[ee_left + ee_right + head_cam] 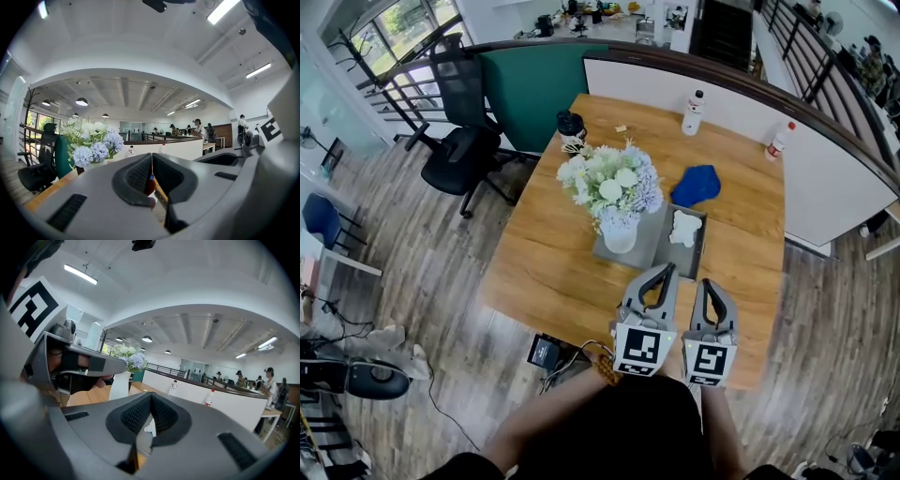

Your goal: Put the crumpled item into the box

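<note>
A white crumpled item [684, 228] lies in the dark grey box [697, 255] at mid-table. A blue crumpled item [696, 186] rests on the wood just behind the box. My left gripper [667, 270] hovers at the box's near edge. Its jaws are shut with nothing between them, as the left gripper view [152, 161] also shows. My right gripper [710, 283] is beside it to the right, a little nearer me, shut and empty [151, 401]. A bit of the white crumpled item [150, 427] shows below its jaws.
A white vase of flowers [616, 202] stands on a lighter grey tray [645, 246] joined to the box's left side. Two bottles [693, 112] [779, 141] and a black cup [571, 127] stand at the table's far side. An office chair [455, 150] is at the left.
</note>
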